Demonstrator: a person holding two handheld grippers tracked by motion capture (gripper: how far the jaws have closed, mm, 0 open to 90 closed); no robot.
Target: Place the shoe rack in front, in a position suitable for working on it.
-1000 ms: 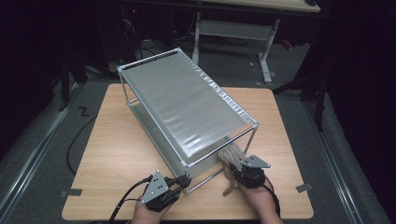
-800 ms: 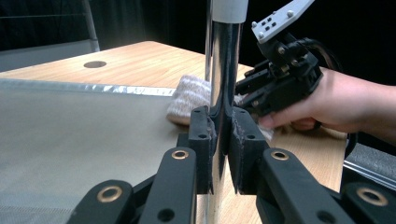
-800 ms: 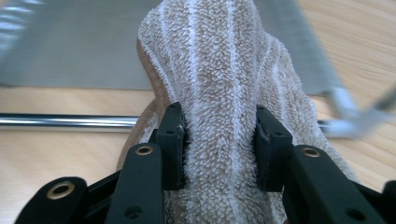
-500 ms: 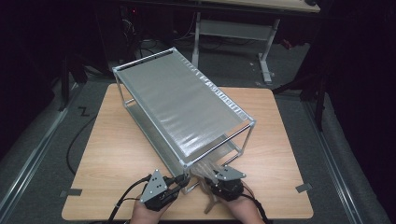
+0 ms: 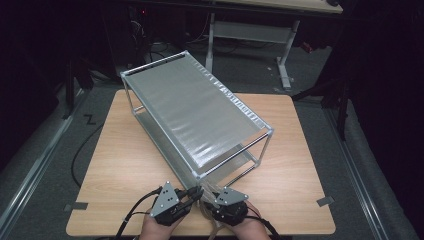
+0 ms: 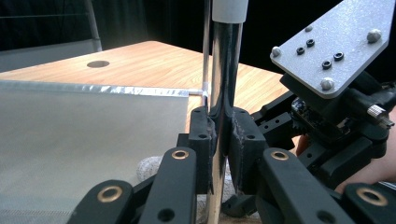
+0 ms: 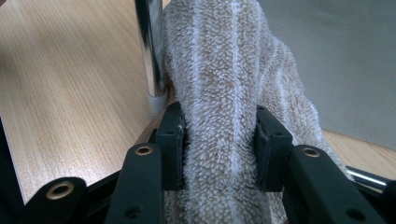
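Observation:
A chrome two-shelf rack (image 5: 195,112) stands slantwise on the wooden table (image 5: 125,165). My left gripper (image 5: 196,192) is at the rack's near corner. In the left gripper view it (image 6: 223,135) is shut on the upright chrome corner post (image 6: 226,60). Just right of it, my right gripper (image 5: 211,197) is shut on a beige terry towel (image 7: 224,70). The thick fold bulges between the pads and rises right beside the post (image 7: 150,46), close to its white foot cap (image 7: 157,100). A bit of towel (image 6: 149,168) shows behind the left jaws.
The rack's grey lower shelf (image 6: 84,135) stretches away past the post. A cable hole (image 6: 98,64) marks the table's far part. The right gripper's grey plate (image 6: 334,46) sits close by the left jaws. Dark floor and a desk frame (image 5: 250,30) lie beyond the table.
My right gripper has carried the towel leftward along the table's front edge, ending beside the left gripper at the rack's near corner. The left gripper has stayed on the post.

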